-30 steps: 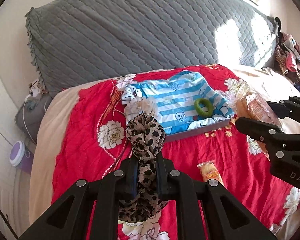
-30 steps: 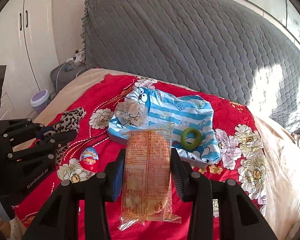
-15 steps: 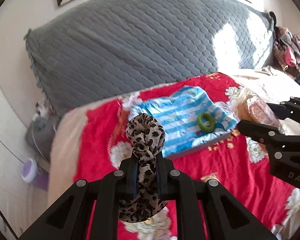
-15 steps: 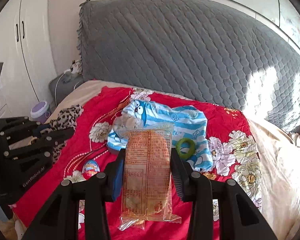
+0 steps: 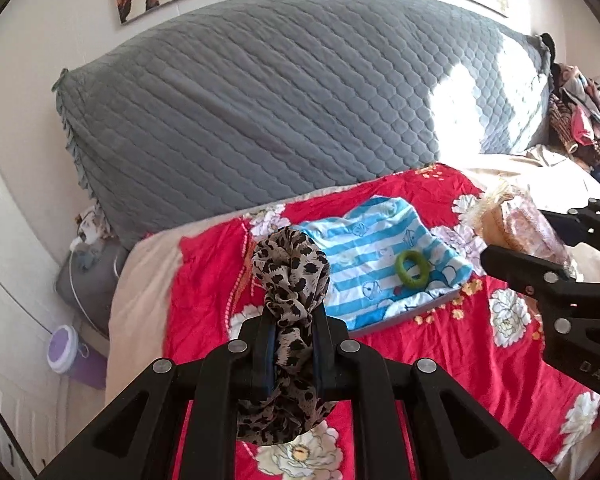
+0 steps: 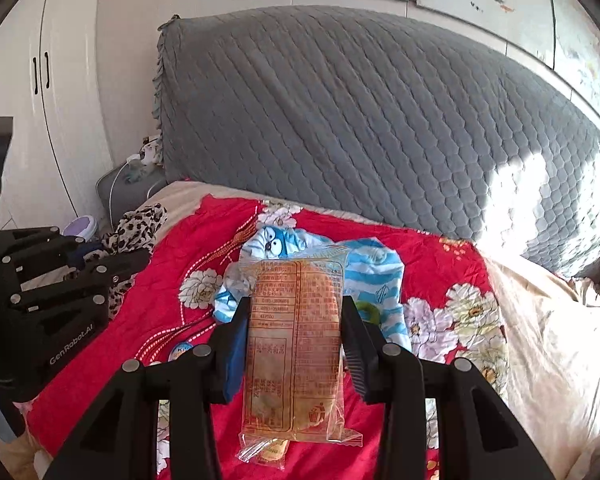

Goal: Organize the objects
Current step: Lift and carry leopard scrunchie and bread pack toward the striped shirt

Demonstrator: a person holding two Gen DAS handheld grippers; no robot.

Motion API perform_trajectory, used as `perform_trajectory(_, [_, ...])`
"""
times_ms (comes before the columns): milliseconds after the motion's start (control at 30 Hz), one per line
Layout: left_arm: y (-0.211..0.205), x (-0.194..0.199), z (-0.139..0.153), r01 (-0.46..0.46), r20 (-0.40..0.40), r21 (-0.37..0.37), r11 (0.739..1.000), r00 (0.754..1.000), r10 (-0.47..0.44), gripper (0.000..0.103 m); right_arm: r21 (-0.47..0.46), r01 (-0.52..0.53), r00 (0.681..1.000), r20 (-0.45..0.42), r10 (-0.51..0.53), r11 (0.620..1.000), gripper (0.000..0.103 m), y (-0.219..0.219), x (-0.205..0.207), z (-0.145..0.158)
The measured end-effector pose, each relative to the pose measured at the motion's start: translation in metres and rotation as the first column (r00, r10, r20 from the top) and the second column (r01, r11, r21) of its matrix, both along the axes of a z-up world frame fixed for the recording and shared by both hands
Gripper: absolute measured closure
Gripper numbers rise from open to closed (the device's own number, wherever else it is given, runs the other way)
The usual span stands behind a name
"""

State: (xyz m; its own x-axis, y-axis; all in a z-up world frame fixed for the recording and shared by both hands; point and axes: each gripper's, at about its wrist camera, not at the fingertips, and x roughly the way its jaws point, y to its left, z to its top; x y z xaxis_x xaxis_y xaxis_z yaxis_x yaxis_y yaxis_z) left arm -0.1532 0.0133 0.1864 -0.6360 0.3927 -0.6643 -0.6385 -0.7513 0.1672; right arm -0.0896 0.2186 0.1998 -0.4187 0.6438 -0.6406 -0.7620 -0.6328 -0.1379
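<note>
My left gripper (image 5: 293, 316) is shut on a leopard-print scrunchie (image 5: 290, 276), held up above the red floral bedspread (image 5: 208, 280). My right gripper (image 6: 295, 312) is shut on a clear packet with an orange pastry (image 6: 296, 336), also lifted over the bed. Beyond both lies a tray covered by a blue-and-white striped cartoon cloth (image 5: 364, 248) with a green ring (image 5: 412, 266) on it. In the right wrist view the ring (image 6: 370, 314) peeks out beside the right finger, and the left gripper (image 6: 136, 258) with the scrunchie (image 6: 138, 228) shows at the left. The packet (image 5: 516, 228) and the right gripper (image 5: 540, 248) appear at the right of the left wrist view.
A large grey quilted headboard cushion (image 6: 380, 128) rises behind the bed. A small blue egg-shaped packet (image 6: 180, 350) lies on the bedspread, partly hidden by my right gripper. A grey bedside stand (image 5: 88, 276) and a purple-lidded jar (image 5: 62, 346) sit left of the bed; clothes (image 5: 580, 120) pile at far right.
Both grippers have risen with their loads; the bed and the striped tray now look lower and farther away, and more of the wall pictures shows above the headboard.
</note>
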Motion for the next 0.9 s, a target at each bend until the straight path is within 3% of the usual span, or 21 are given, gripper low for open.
perform_trajectory(167, [0.002, -0.016, 0.006, -0.031, 0.032, 0.040, 0.999, 0.999, 0.029, 0.089, 0.012, -0.002, 1.000, 0.004, 0.002, 1.000, 0.061, 0.005, -0.005, 0.007])
perform_trajectory(433, [0.024, -0.031, 0.007, -0.004, 0.005, -0.003, 1.000, 1.000, 0.004, 0.089, 0.000, -0.007, 1.000, 0.031, 0.007, 1.000, 0.061, 0.023, -0.017, 0.006])
perform_trajectory(600, [0.038, -0.047, 0.016, 0.004, 0.008, 0.017, 1.000, 1.000, -0.004, 0.089, -0.053, 0.023, 1.000, -0.003, -0.023, 0.998, 0.061, 0.045, -0.015, 0.007])
perform_trajectory(900, [0.054, -0.073, 0.016, 0.039, 0.034, 0.052, 0.998, 0.999, -0.040, 0.089, -0.041, 0.037, 0.998, 0.056, -0.035, 0.998, 0.061, 0.078, -0.037, 0.017])
